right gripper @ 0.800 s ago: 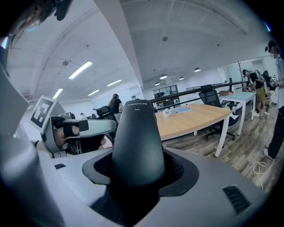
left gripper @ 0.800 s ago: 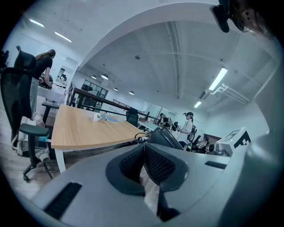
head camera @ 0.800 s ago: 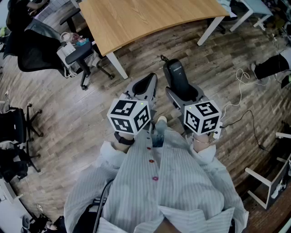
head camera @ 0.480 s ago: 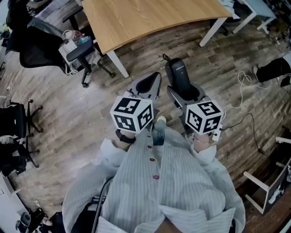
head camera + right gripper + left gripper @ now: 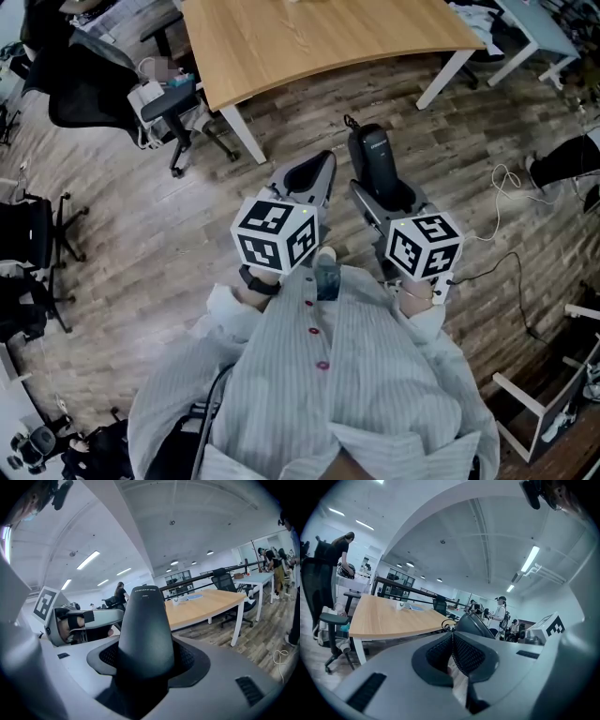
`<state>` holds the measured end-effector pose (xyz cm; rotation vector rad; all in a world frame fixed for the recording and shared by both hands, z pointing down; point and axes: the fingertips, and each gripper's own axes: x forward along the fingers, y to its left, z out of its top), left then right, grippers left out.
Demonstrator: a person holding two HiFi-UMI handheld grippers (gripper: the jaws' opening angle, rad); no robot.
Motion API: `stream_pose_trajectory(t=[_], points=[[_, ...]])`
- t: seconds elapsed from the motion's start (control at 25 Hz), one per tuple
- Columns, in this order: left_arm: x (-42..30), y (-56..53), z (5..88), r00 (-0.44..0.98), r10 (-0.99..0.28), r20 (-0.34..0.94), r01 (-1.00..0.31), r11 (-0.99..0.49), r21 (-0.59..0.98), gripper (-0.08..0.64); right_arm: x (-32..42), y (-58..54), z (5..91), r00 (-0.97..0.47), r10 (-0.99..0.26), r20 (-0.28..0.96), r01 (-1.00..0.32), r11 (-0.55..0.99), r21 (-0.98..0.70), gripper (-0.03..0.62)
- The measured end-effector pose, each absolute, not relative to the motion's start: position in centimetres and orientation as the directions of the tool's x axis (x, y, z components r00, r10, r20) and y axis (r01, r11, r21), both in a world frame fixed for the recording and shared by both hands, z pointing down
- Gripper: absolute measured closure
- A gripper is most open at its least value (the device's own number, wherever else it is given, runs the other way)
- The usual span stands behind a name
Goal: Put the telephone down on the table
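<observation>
Two handheld grippers are in view. The right gripper [image 5: 386, 192] has its fingers [image 5: 190, 658] spread wide and clamped on the lower body of a black tapered plastic telephone handset [image 5: 374, 150], which projects forward out of the grip. The left gripper [image 5: 305, 178] has its fingers [image 5: 471, 653] closed together with nothing between them. The handset is carried in the air above the brown wood-plank floor [image 5: 169, 234], well apart from the light wooden desk with white legs [image 5: 309, 37] ahead.

Handling, as judged:
- The handset appears to be a rigid moulded shell, probably light to moderate in weight.
- Its surface looks smooth, so it may slide against the pads if grip pressure is eased early.
- The body narrows toward the free end, so a hold nearer the wider base is the more secure.
- It should not deform, but a drop onto the floor could crack it.
- Lay it flat on bare desk surface, and spread the fingers only once it rests there.
</observation>
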<state>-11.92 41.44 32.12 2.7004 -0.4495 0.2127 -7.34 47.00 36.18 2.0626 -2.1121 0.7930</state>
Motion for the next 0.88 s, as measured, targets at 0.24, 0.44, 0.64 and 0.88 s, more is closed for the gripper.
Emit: stream_pose_trajectory(t=[0.24,0.44,0.64,0.88], points=[[-10.6,42.1,32.4,0.937,-0.271,0.222,-0.336,-0.874,0.350,0.543,-6.1,47.4,36.5,-0.089,-0.908,0.408,-0.947,-0.050,-0.317,0.301],[-9.5,41.2,33.4,0.934,-0.269,0.236,-0.341,-0.866,0.365,0.543,-5.2,46.6,37.5,-0.097,-0.899,0.426,-0.944,-0.052,-0.326,0.301],[-7.9,38.3,34.1,0.934,-0.266,0.239,-0.340,-0.866,0.367,0.543,-3.5,43.7,38.2,-0.091,-0.895,0.437,-0.943,-0.063,-0.326,0.301],[-5.0,32.3,33.9,0.933,-0.269,0.239,-0.344,-0.862,0.373,0.543,-0.5,38.6,38.5,-0.081,-0.887,0.454,-0.944,-0.079,-0.321,0.301]])
